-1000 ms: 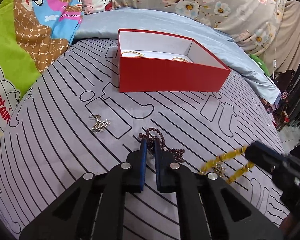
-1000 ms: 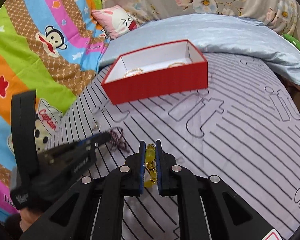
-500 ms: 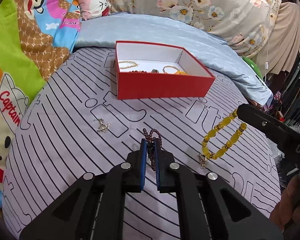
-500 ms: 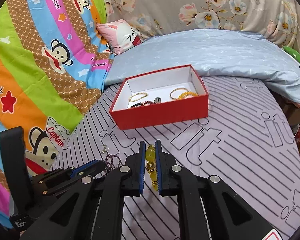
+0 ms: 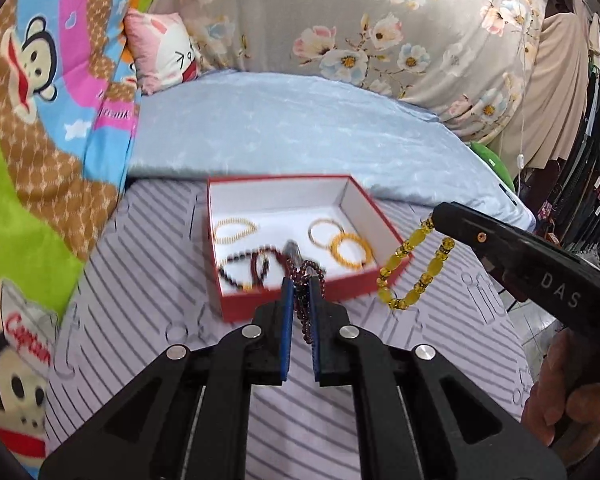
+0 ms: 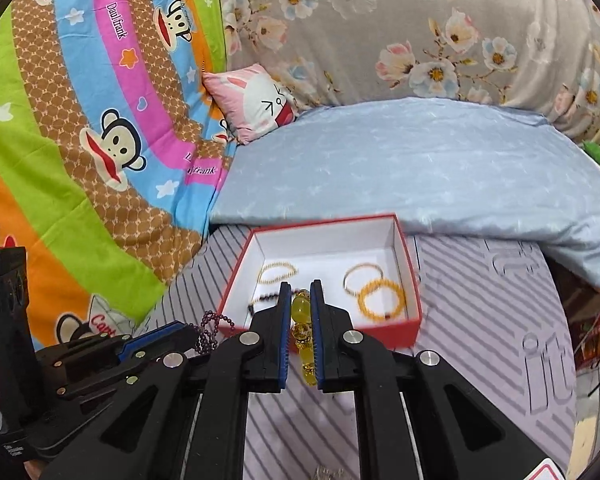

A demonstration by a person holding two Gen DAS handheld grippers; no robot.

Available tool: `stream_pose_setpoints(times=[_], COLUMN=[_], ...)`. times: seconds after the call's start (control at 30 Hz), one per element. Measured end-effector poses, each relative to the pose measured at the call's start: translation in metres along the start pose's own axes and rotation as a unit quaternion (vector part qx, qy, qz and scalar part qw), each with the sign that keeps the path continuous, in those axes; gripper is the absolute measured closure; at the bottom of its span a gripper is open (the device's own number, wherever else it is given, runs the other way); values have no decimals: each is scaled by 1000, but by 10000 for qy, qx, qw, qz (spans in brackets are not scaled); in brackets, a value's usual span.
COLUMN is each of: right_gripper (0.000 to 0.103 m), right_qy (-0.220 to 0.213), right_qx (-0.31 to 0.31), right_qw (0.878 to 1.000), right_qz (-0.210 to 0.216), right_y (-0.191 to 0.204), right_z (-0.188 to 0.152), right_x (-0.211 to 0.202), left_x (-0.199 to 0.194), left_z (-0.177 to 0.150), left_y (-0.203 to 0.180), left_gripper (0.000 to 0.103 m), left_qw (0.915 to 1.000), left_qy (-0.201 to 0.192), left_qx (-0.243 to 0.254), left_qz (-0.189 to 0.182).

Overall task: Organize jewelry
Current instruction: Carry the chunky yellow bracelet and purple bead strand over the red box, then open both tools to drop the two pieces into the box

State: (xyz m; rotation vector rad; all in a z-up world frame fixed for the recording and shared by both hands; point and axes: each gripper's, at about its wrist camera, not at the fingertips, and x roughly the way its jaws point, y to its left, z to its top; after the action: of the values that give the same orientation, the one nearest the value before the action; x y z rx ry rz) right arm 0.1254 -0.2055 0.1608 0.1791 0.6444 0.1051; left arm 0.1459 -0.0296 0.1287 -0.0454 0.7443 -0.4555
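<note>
An open red box [image 5: 356, 286] with a white inside stands on the striped bed sheet; it also shows in the right wrist view [image 6: 414, 288]. Several bracelets lie in it, gold [image 5: 234, 230], yellow [image 5: 350, 250] and dark red [image 5: 246, 268]. My left gripper [image 5: 301, 282] is shut on a dark purple bead string [image 5: 306, 308], held above the box's near wall. My right gripper [image 6: 300, 286] is shut on a yellow bead bracelet [image 6: 302, 330], which hangs by the box's right corner in the left wrist view [image 5: 414, 268].
A light blue blanket [image 6: 420, 164] lies behind the box. A pink cartoon pillow [image 6: 256, 102] and a monkey-print cover [image 6: 100, 120] are at the left. The bed's right edge [image 6: 568, 320] drops to the floor. A small metal trinket [image 6: 328, 472] lies below my right gripper.
Both grippers have lifted off the sheet with their bead strings and moved forward to the red box, which now looms closer in both views.
</note>
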Motion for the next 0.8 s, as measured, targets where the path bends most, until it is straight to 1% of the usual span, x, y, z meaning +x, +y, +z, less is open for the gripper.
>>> stream_pose_setpoints(times=[0.13,0.23,0.37,0.5,0.63,0.77,0.8], right_gripper=[94,94,94,94,94,94,91], right_qy=[57,161,335,492,687,849,841], right_qx=[-7,20,49,28,57,-5,2], right_qw=[9999,9998,9993,9987,9976,9964,9964], right_qz=[98,142,143,95,27,-30,-82], right_y=[-5,-8,-12,-14,-19,-23,-25], right_z=[30,43,53,54,47,41,40], right_x=[31,56,95,127,156,176,178], left_x=[25,47,78,108,129,139,141], left_z=[31,49,63,68,64,62,62], left_y=[6,14,22,29,34,35,35], left_gripper=[96,96,96,96,95,94,92], left_qw=[10000,10000,9999,9995,9990,9990,9991], left_qy=[-27,17,115,272,403,402,378], left_qx=[11,-31,-85,-113,-134,-111,-106], left_qz=[45,3,63,92,122,142,174])
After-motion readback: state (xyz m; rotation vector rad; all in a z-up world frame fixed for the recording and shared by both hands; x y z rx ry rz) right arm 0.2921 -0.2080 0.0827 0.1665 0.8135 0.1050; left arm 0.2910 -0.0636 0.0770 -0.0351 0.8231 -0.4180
